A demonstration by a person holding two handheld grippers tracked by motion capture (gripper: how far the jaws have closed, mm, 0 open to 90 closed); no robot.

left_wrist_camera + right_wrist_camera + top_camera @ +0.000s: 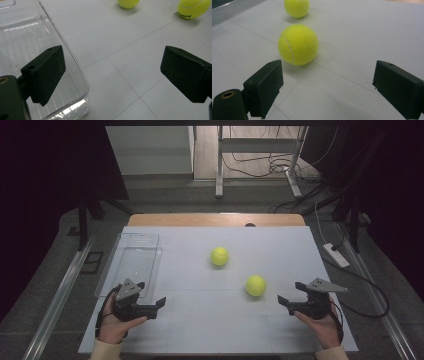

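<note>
Nothing binned yet: both balls (219, 256) (255, 285) loose on worktop (200, 320), tray (131, 262) empty, left tool (161, 303) and right tool (281, 300) wide open, holding nothing.

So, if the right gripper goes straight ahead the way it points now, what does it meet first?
Most likely the nearer tennis ball. It lies just ahead of the open right gripper, slightly toward its left jaw, with bare table between. The farther tennis ball lies behind it.

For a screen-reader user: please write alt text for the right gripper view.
The right gripper holds its two black jaws wide open and empty, just short of a yellow felt tennis ball on the white table. A second yellow tennis ball lies farther off.
</note>
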